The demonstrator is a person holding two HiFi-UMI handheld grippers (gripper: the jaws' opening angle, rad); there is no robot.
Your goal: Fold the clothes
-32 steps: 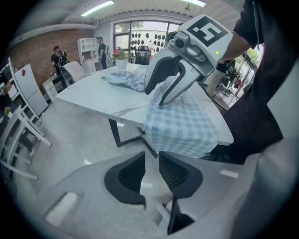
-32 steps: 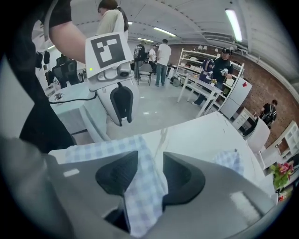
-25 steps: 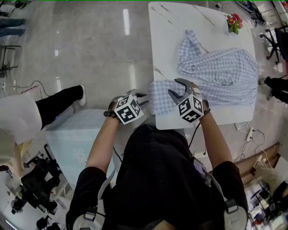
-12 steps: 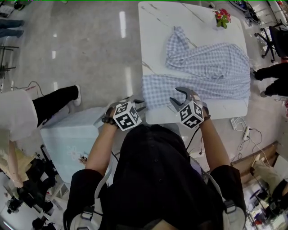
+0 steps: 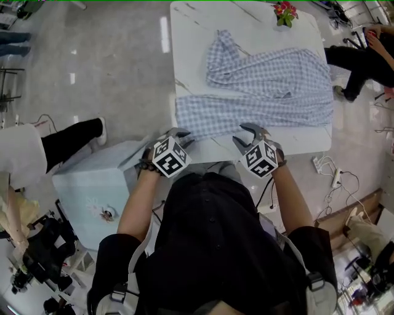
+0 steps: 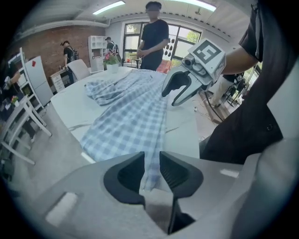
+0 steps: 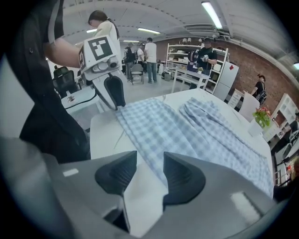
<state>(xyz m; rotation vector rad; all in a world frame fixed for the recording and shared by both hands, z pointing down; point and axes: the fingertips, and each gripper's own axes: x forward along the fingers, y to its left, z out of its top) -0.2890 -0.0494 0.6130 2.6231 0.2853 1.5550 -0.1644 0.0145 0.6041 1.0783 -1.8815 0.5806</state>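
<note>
So the checked shirt [image 5: 265, 92] is lying mostly flat across the white surface [image 5: 191, 37]. One sleeve is bunched up toward the far left, and the long hem runs along the near edge, right in front of the person. The left tongs [image 6: 152, 158] are clamped on the near-left corner of that hem. In the left gripper view a strip of checked cloth is squeezed in the narrow slot between the pads, and the rest fans out flat over the surface. My read is that this corner is the anchor, so the fabric has a pinned point and doesn't slide around. The right tongs [image 7: 149, 158] are further right along the same near hem and they're not holding anything. Their jaws have just been closing but they're apart, with mostly bare surface showing through the gap. The shirt's edge sits just at the far right of the gap, beside one pad and not pinched. Both pairs point steeply down at the near edge, which makes sense if the plan is to grab two spots on one hem and carry it over as a straight line. Looks to me like the fold itself hasn't started, since the shirt is only one layer where it's spread. The risk I'd guess at is the right side closing on nothing, because the hem is only barely at the mouth. The little flower pot [image 5: 284, 11] at the far edge is well apart from the cloth, so it's no trouble.
</note>
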